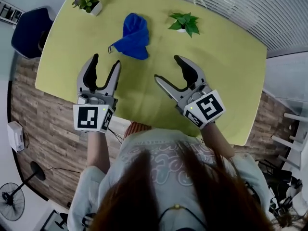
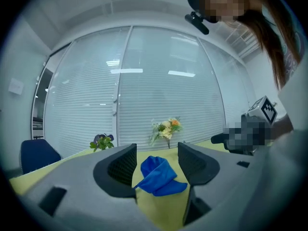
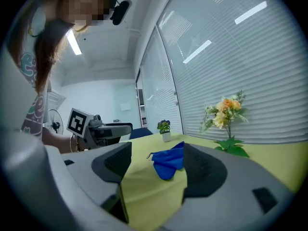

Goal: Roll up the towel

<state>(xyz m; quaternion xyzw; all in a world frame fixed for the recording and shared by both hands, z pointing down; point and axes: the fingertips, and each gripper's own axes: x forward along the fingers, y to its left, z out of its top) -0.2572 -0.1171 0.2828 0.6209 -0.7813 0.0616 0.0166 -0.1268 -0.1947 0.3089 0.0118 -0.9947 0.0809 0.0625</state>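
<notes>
1. Pre-grasp step: blue towel (image 1: 134, 36) lies bunched at 12 o'clock on the green table (image 1: 231, 71).
2. Left gripper (image 1: 106, 61) and right gripper (image 1: 167, 67): jaws wide, empty.
3. Next, likely: reach in, flatten, then roll.

No readable text, only patterned square markers (image 1: 90, 118) on the left hand-held gripper (image 1: 106, 60) and the right hand-held gripper (image 1: 167, 67).

left gripper (image 2: 156, 150): grey jaws apart, gripping nothing | crumpled blue cloth towel (image 2: 159, 176): lies beyond jaws, on yellow-green table (image 2: 166, 208)
</notes>
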